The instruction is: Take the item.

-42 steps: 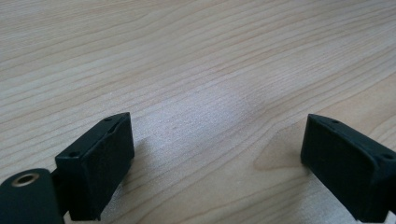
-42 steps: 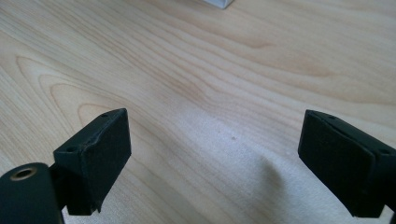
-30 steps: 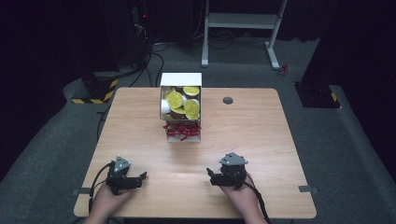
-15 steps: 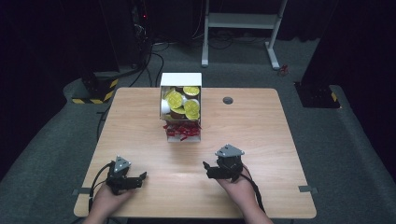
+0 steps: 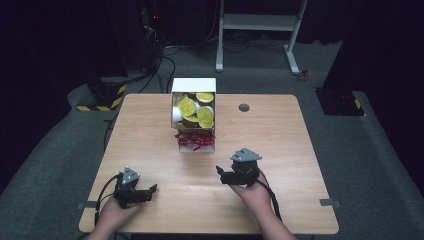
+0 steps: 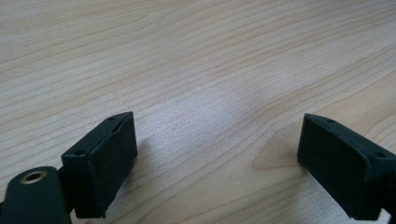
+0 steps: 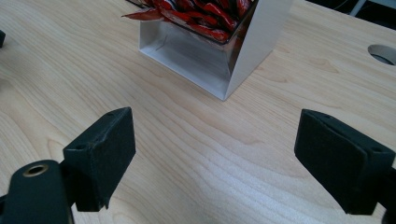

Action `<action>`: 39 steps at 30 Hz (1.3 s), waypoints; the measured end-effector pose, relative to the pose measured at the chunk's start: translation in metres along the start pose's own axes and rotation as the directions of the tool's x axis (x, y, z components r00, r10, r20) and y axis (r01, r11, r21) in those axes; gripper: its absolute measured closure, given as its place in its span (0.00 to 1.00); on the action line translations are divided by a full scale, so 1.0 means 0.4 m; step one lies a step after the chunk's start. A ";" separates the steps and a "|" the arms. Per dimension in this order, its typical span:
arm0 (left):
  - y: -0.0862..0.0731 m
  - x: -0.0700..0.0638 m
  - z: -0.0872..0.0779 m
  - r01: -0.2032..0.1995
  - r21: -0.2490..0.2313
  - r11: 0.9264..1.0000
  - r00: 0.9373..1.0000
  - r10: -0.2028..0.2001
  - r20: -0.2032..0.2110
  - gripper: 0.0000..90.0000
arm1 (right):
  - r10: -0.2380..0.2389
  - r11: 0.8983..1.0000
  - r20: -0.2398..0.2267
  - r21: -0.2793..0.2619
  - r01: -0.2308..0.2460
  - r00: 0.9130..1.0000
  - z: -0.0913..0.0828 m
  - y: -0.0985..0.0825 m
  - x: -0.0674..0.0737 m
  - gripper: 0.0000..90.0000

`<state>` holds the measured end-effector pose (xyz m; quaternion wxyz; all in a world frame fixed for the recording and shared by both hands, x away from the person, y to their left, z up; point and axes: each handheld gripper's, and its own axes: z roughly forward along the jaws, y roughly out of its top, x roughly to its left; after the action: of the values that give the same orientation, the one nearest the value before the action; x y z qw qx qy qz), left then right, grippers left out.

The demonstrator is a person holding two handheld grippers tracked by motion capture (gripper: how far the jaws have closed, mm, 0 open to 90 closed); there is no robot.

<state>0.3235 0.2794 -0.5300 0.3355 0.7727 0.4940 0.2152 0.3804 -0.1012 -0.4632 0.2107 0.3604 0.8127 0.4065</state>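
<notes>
A pale wooden surface (image 5: 280, 150) carries a white box (image 5: 194, 120) straight ahead of the right tongs (image 5: 220, 173), nearer than the left tongs (image 5: 151, 190); both gape wide, empty.

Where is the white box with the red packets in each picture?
High view: the white box stands at the middle of the far half of the table, ahead of both grippers.
Left gripper view: bare wood between its open jaws, no box.
Right gripper view: the box's near corner sits top centre, red packets spilling over its edge.
Shared landmark: the round hole in the table.
</notes>
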 end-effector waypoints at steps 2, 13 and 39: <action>0.000 0.000 0.000 0.000 0.000 1.000 1.000 0.000 0.000 0.14 | -0.008 1.000 0.002 0.004 0.008 1.000 0.006 0.002 0.000 0.14; 0.000 0.000 0.000 -0.001 0.000 1.000 1.000 0.001 0.000 0.13 | 0.033 0.999 0.039 -0.034 -0.032 0.999 0.018 0.033 -0.012 0.30; 0.003 0.000 0.003 -0.011 0.002 1.000 1.000 0.011 0.007 0.14 | 0.034 0.996 0.058 -0.090 -0.029 0.998 0.071 0.120 -0.035 0.61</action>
<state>0.3250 0.2789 -0.5299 0.3353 0.7765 0.4888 0.2139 0.4275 -0.0776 -0.4400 0.2440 0.3752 0.7814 0.4348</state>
